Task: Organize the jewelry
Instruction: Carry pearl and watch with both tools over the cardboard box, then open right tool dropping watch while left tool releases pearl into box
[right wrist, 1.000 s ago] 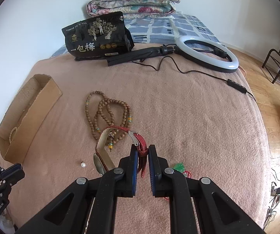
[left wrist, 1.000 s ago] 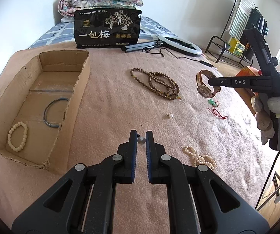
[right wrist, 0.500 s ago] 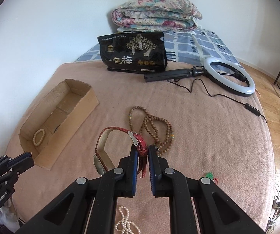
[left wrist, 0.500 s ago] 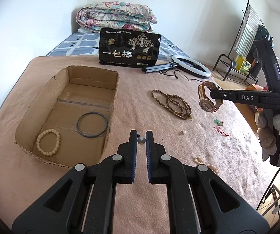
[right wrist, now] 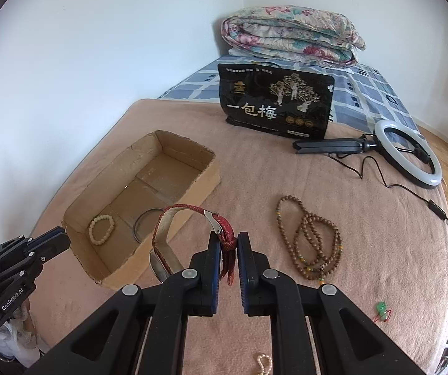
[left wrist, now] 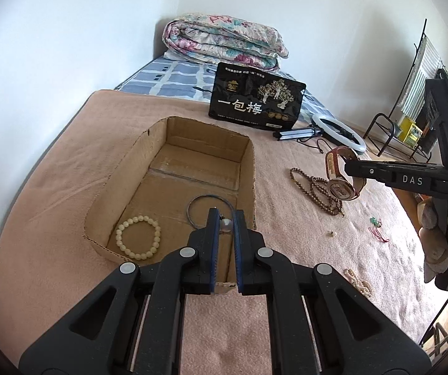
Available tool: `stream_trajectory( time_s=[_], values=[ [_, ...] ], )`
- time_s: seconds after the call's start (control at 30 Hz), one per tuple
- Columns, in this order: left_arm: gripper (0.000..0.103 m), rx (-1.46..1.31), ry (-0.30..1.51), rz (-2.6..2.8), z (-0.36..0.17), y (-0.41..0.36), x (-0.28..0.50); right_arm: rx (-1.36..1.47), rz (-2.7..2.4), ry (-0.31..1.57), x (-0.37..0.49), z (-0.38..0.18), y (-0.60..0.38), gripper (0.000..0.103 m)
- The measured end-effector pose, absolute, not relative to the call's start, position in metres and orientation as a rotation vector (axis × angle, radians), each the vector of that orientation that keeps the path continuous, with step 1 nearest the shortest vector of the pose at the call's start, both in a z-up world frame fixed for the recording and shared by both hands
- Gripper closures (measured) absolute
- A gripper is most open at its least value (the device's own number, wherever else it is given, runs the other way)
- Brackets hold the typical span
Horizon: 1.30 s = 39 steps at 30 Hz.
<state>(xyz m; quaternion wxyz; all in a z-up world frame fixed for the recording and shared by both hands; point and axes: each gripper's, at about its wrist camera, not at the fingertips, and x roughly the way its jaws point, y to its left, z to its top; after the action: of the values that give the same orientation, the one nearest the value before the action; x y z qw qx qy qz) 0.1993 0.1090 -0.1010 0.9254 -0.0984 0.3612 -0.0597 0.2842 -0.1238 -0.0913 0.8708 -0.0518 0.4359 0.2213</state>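
Observation:
My left gripper (left wrist: 225,218) is shut on a small pearl earring (left wrist: 226,225) and holds it above the near end of the open cardboard box (left wrist: 249,168). In the box lie a cream bead bracelet (left wrist: 138,236) and a dark bangle (left wrist: 210,211). My right gripper (right wrist: 227,240) is shut on the red strap of a watch (right wrist: 189,228) and holds it in the air just right of the box (right wrist: 206,181). The watch also shows in the left wrist view (left wrist: 342,175).
On the pink blanket lie a brown bead necklace (right wrist: 311,237), a green charm on red cord (right wrist: 381,307), a second pearl earring (left wrist: 331,233) and a pearl strand (left wrist: 358,281). A black snack bag (right wrist: 277,103), a ring light (right wrist: 411,153) and a folded quilt (right wrist: 292,34) lie beyond.
Both grippers have moved left toward the box. The left one now holds the earring over the box's near end; the right one has brought the watch beside the box.

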Motion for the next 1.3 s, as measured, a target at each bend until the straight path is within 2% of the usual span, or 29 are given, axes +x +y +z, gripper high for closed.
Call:
stream_trajectory(
  time_s=[0.57,1.2,1.3],
  values=[
    [0.096,-0.240,0.756,-0.073,-0.112,0.139,0.205,-0.143,0.544,0.923,0.308,-0.100,-0.043,0.095],
    [0.096,-0.247,0.772,-0.073,-0.117,0.139,0.214,-0.130,0.583,0.956,0.321,-0.118,-0.012,0.094],
    [0.096,-0.248,0.767,-0.070,-0.117,0.138,0.215,-0.141,0.585,0.945,0.319,-0.118,-0.010,0.086]
  ],
)
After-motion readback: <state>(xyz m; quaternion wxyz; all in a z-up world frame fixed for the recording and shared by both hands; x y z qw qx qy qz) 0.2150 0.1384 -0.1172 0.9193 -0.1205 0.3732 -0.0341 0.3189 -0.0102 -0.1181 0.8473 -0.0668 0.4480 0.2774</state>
